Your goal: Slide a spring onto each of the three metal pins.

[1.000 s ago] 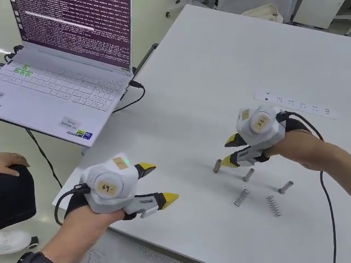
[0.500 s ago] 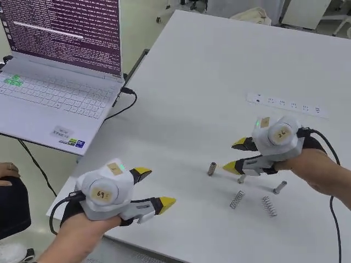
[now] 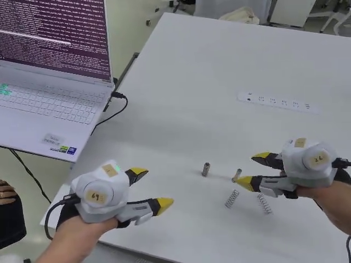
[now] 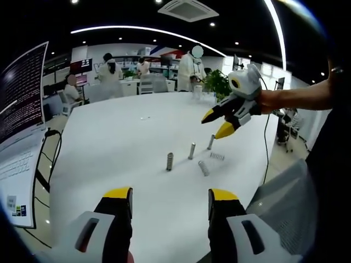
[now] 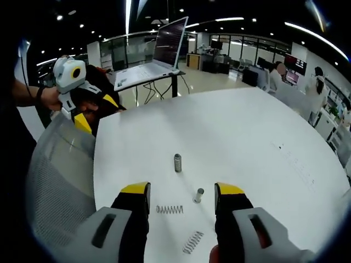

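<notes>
Jaws wide apart and empty on right tongs [image 3: 251, 171] and left tongs [image 3: 153, 188]. Bare pin [image 3: 237, 175] just ahead of right tips, loose spring [image 3: 232, 198] just beside. Likely risk: toppling pin or flicking spring away through off-centre pinch.

The white table [image 3: 219, 66] bears a spring-clad pin [image 3: 205, 169], bare pin [image 3: 236, 175], two loose springs [image 3: 232, 198] [image 3: 264, 203], power strip [image 3: 272, 102].

The head view looks down on the table [image 3: 219, 82] from its near edge; the left gripper view and right gripper view sit low, facing each other across it, all sharing the upright pin [image 3: 205, 169] and loose springs [image 3: 232, 198]
</notes>
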Tool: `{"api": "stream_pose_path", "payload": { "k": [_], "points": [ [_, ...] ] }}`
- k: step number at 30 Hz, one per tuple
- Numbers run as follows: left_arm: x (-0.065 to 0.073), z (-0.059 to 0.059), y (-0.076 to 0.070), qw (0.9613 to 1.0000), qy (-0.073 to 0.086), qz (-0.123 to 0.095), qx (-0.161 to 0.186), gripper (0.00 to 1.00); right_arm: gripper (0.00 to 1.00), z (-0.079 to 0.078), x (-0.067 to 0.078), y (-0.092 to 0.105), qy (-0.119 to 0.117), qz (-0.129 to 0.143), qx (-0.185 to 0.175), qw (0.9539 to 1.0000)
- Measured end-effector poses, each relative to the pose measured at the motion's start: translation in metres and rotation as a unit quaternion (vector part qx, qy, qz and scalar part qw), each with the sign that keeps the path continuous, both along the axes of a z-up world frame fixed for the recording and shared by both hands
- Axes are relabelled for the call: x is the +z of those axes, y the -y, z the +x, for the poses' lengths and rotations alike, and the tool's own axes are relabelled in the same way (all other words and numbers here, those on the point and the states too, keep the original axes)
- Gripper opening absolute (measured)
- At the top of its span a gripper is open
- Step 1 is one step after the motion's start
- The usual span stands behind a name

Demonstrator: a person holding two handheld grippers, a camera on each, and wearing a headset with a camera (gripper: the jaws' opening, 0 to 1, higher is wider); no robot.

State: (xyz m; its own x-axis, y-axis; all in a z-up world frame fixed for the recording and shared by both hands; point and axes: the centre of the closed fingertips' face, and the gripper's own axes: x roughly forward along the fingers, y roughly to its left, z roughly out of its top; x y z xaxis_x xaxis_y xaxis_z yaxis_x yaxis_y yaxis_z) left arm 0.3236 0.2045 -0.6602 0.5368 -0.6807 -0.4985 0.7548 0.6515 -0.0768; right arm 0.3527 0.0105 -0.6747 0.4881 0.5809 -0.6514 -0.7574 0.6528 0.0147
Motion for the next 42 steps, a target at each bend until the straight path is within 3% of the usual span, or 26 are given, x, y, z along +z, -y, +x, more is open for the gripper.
{"api": "stream_pose_path", "payload": {
  "k": [9,22,33,42],
  "points": [
    [0.002,0.001,0.005,1.0000,0.002,0.002,-0.007,0.54,0.52,-0.025,-0.001,0.024,-0.006,0.016,-0.047,0.9988],
    [0.001,-0.001,0.008,0.9999,-0.003,0.003,-0.014,0.57,0.58,-0.063,-0.007,0.030,-0.015,0.046,-0.084,0.9952],
    [0.001,0.000,0.010,0.9999,-0.005,0.005,-0.016,0.58,0.61,-0.080,-0.014,0.041,-0.027,0.056,-0.107,0.9923],
    [-0.002,-0.001,0.020,0.9996,-0.008,0.007,-0.027,0.57,0.61,-0.088,-0.017,0.047,-0.033,0.056,-0.118,0.9909]
  ]
}}
